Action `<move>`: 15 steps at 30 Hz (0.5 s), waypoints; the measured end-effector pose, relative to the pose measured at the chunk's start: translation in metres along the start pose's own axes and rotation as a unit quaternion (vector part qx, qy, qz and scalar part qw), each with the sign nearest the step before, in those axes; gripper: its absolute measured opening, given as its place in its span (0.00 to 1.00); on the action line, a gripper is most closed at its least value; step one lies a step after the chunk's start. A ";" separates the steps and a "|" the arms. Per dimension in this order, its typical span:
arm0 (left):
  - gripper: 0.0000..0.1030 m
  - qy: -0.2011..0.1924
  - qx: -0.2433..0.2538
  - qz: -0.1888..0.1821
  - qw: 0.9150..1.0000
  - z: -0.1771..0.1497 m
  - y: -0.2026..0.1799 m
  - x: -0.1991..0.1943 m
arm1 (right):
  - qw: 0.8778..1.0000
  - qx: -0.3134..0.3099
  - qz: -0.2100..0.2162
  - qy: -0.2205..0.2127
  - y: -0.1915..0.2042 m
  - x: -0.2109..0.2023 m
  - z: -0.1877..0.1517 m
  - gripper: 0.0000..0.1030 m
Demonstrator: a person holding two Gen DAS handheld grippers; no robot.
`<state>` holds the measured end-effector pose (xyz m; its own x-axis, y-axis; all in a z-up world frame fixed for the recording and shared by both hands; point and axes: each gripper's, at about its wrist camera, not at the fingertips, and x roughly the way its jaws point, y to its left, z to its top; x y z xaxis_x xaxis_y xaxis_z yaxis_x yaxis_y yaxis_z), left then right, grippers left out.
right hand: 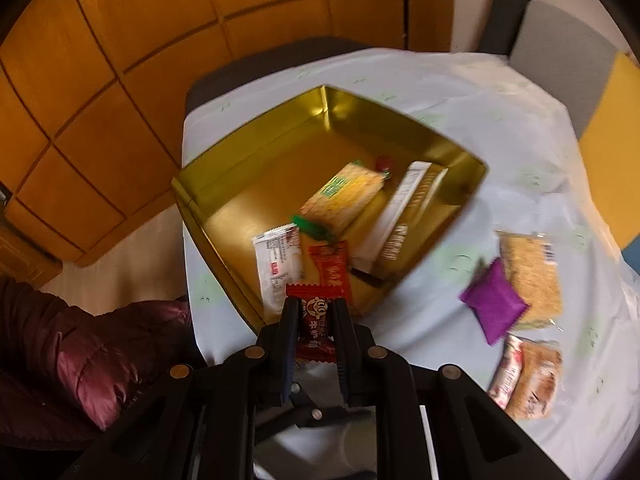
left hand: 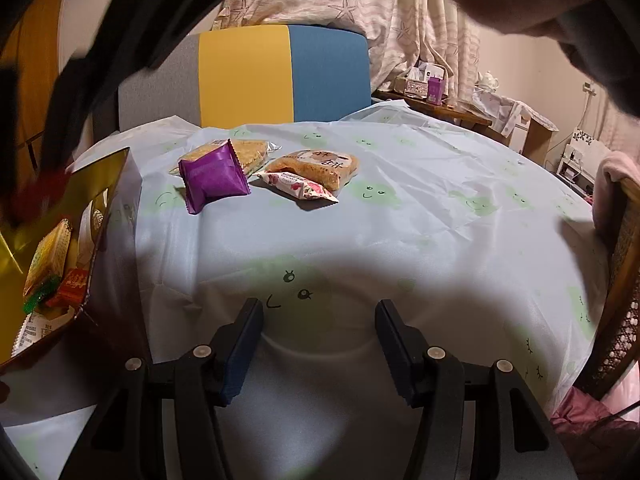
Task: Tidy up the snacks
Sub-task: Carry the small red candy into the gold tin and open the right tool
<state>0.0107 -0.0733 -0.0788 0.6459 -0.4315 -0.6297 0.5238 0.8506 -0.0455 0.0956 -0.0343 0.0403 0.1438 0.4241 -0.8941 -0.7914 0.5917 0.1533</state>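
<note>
Right hand-held gripper (right hand: 316,312) squeezed tight on a small red candy (right hand: 314,322), hanging near the gold tin (right hand: 248,168) at 12 o'clock, likely ready to drop it in with the other snacks. Left hand-held gripper (left hand: 319,312) apart and holding nothing. Purple packet (left hand: 214,178) waiting on the table (left hand: 440,216). Wooden wall behind.

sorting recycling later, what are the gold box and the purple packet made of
Gold box: looks like metal tin, glossy; its inner walls mirror the snacks inside. Purple packet: likely plastic or foil film, smooth with a slight sheen and crimped, serrated end seams; which of the two is unclear.
</note>
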 end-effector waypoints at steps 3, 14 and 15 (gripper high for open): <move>0.57 0.000 0.001 0.000 1.000 0.000 0.000 0.000 | 0.999 -0.009 0.021 0.023 0.005 0.016 0.004 0.20; 0.57 0.000 0.000 -0.001 1.000 0.000 0.000 0.000 | 1.000 0.016 0.009 0.016 -0.008 0.011 0.000 0.29; 0.57 0.000 0.000 0.000 1.000 0.000 0.000 0.000 | 1.000 0.023 0.007 0.012 -0.011 0.010 -0.001 0.29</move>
<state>0.0107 -0.0731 -0.0787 0.6463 -0.4314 -0.6294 0.5240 0.8505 -0.0449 0.1053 -0.0378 0.0294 0.1176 0.4160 -0.9017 -0.7657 0.6162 0.1844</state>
